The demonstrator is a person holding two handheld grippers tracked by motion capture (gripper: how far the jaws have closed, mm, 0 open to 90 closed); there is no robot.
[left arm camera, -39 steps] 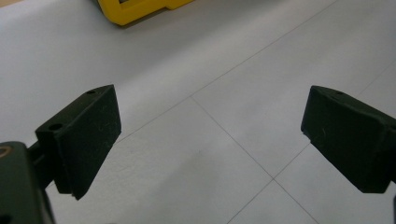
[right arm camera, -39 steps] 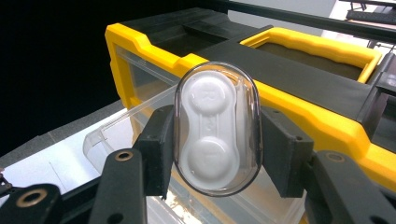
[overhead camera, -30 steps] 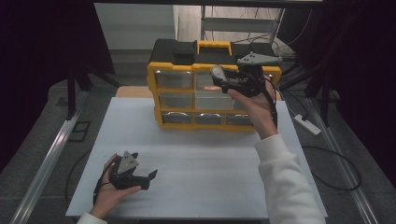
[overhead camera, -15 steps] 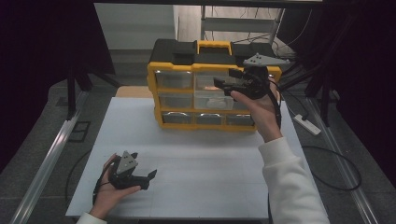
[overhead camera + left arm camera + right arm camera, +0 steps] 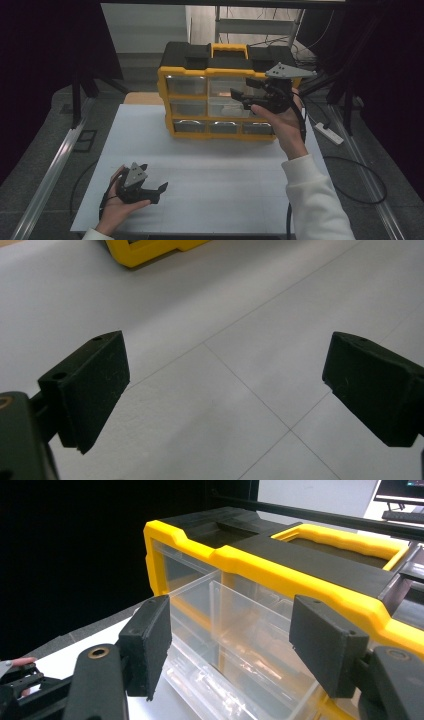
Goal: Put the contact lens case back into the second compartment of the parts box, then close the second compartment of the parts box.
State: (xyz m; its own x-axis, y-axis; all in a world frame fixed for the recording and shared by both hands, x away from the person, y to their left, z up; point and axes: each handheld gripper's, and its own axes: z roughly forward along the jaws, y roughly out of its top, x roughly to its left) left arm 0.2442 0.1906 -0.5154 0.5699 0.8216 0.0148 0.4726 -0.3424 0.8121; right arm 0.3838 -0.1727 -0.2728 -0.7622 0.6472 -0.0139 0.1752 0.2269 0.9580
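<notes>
The organiser box (image 5: 220, 107) has a yellow frame, black top, yellow handle (image 5: 229, 49) and clear drawers (image 5: 235, 635). The bench (image 5: 210, 175) is white with thin grey grid lines. Both tongs are black.

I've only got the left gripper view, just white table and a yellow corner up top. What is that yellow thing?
Observer: It's the bottom corner of a yellow and black drawer organiser with clear drawers, standing at the far side of the table.
Operator: And where's the right gripper?
Observer: The right gripper is raised in front of the organiser's right half. Its jaws have just been opening and stand apart, with a pulled-out clear drawer between them. The pads don't seem to press on it.
</notes>
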